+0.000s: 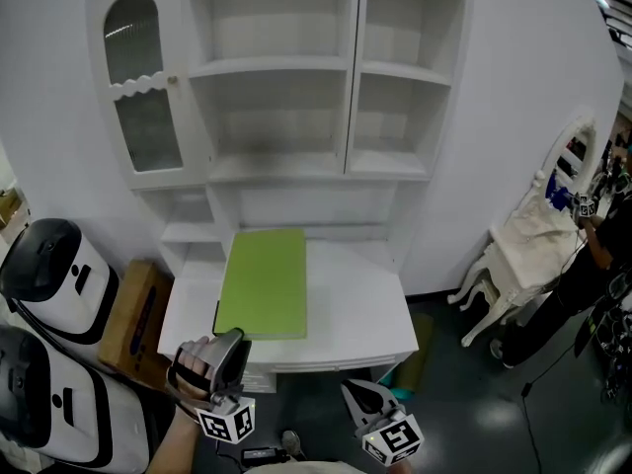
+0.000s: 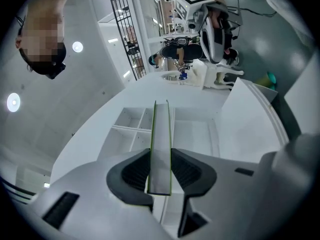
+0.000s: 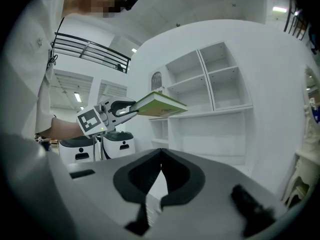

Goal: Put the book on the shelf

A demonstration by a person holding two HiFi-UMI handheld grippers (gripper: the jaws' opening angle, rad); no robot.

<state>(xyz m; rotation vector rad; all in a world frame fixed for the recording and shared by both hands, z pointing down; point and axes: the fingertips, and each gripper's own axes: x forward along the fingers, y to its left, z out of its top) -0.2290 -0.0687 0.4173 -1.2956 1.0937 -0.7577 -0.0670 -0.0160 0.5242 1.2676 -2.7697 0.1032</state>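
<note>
Holding the book (image 1: 264, 281) flat by its near edge, the left gripper (image 1: 230, 344) has its jaws clamped on it, roughly half open. The book hangs over the desk (image 1: 360, 309), short of the shelf (image 1: 281, 171). The right gripper (image 1: 361, 396) is closed and empty. The book probably wants lifting level, then sliding into a wide bay.

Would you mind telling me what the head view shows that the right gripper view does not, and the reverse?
Only the head view shows the green book with its whole flat cover seen from above, and a cardboard box at the left. Only the right gripper view shows the right gripper with its jaws closed together and nothing between them. Both show the left gripper holding the book in front of the white shelves.
</note>
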